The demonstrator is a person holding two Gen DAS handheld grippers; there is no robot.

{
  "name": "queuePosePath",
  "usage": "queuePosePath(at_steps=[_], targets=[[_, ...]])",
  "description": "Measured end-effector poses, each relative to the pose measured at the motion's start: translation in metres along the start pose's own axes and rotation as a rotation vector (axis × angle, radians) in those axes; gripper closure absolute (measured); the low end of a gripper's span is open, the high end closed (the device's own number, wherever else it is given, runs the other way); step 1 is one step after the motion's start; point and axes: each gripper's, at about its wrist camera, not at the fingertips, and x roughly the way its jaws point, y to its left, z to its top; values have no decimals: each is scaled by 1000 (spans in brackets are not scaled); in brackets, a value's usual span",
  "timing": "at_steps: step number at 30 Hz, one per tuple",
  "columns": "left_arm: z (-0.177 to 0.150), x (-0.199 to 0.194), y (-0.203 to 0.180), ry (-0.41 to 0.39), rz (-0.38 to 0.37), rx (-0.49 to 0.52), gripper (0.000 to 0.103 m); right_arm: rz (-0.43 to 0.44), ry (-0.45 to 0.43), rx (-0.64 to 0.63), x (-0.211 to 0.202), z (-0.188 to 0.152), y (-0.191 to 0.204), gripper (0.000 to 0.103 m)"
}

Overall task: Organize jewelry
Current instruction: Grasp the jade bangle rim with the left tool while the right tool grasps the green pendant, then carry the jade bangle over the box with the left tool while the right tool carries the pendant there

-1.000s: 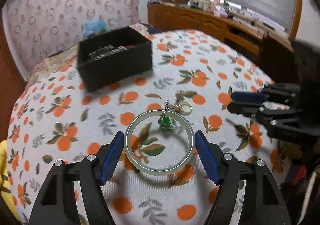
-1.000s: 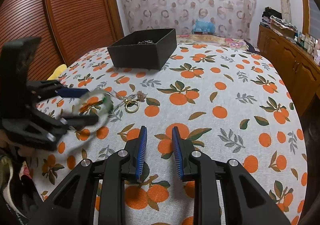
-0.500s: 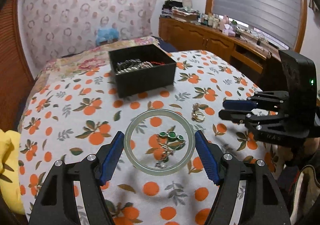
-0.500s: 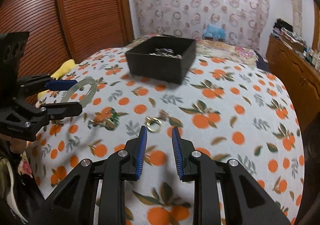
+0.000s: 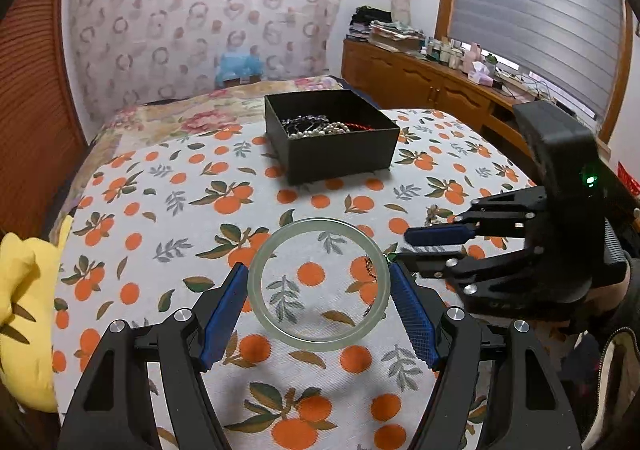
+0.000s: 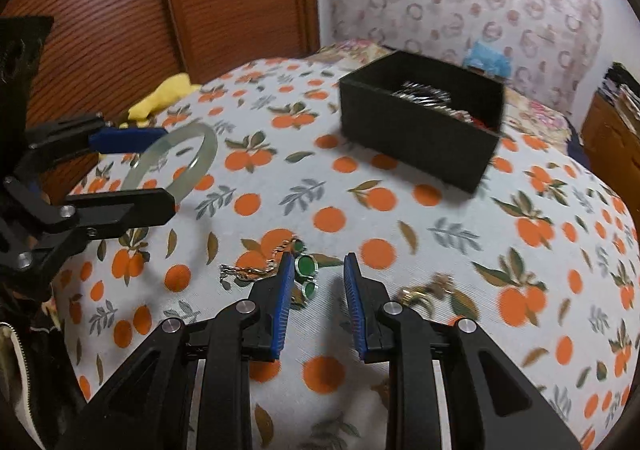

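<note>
Left tool (image 5: 318, 292) grasps the pale green bangle (image 5: 320, 284) clear of the orange-print cloth (image 5: 192, 186). Right tool (image 6: 316, 278) is released above the green-stone chain (image 6: 304, 266), gripping nothing.

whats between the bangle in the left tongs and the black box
Only bare orange-print cloth lies between the bangle and the black box, as the left wrist view shows.

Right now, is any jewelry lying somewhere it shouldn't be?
Yes. A green-stone chain and a small gold charm piece lie loose on the orange-print cloth, outside the black box where the other jewelry sits. The pale bangle is out too, held by the left gripper.
</note>
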Motion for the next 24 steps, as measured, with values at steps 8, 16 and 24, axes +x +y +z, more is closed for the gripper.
queuePosePath(at_steps=[8, 16, 24], targets=[[-1, 2, 2, -1, 2, -2, 34, -58, 18, -74, 8, 2, 7, 90], [2, 5, 4, -2, 11, 2, 34, -53, -47, -59, -15, 19, -7, 90], [28, 7, 6, -33, 31, 32, 34, -116, -138, -77, -48, 62, -27, 90]])
